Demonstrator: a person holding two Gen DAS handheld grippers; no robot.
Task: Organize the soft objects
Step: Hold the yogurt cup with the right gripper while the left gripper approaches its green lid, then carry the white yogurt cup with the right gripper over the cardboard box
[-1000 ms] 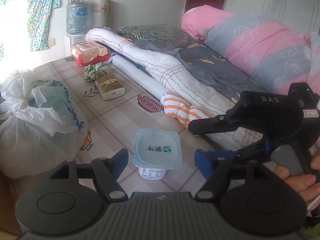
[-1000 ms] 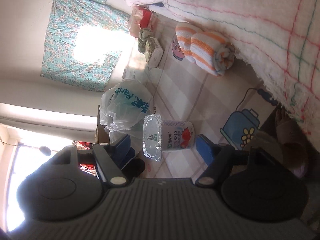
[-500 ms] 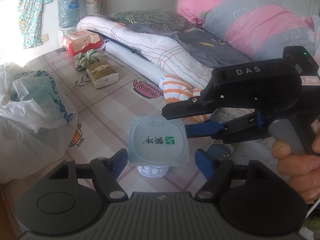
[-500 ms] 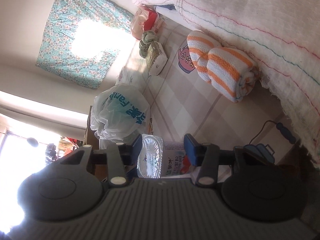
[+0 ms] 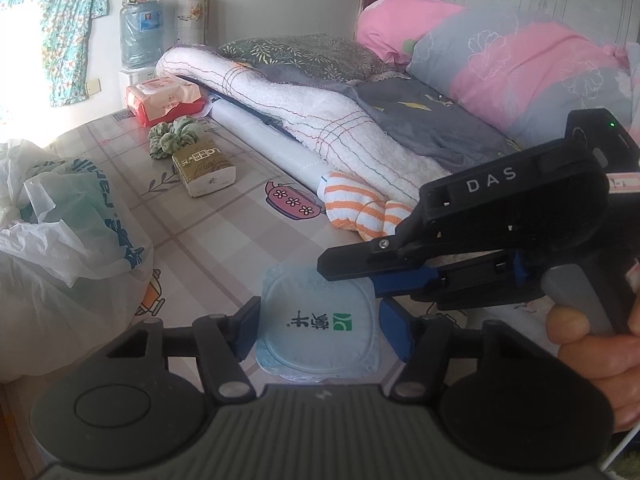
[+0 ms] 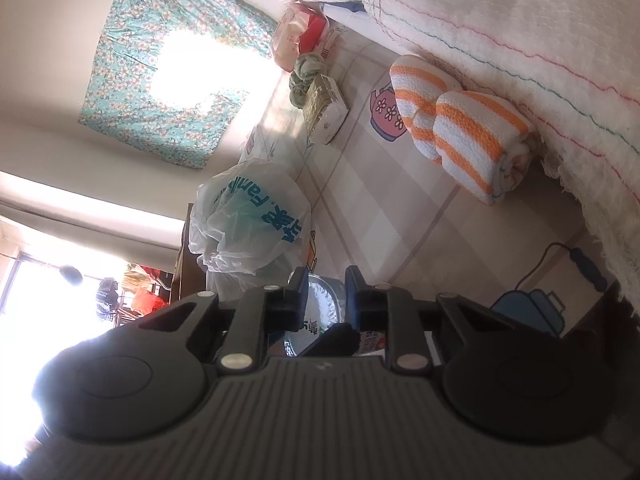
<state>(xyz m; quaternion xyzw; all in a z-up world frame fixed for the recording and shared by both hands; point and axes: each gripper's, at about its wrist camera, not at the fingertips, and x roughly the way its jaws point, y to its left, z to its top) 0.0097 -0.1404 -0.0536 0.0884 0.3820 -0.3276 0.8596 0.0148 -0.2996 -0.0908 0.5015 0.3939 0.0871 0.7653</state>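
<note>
Squeezing is the main risk here. A small white plastic yogurt cup with a pale blue foil lid [image 5: 316, 304] stands upright on the plaid-patterned counter [image 5: 208, 240], near the rolled orange-and-white striped towel [image 5: 360, 208] and on the side of it away from the bed. The cup is flanked by the jaws of the left gripper [image 5: 320, 322], which have just been closing. The cup's wall is hidden under the overhanging lid, so it cannot be told whether contact is made yet.

The jaws of the right gripper [image 6: 326, 292] have also just been closing and are now narrow. The rim of the foil lid is seen between them, on the edge nearest the towel. Whether the foil is actually pinched cannot be judged.

If the thin wall is pressed hard from both sides, the cup could be buckled and the seal burst. If the lid edge is gripped and pulled while the body is only loosely held, the cup could be tipped or dragged toward the towel. Contents could then be spilled onto the towel. A slipped pinch on smooth foil is also likely.
</note>
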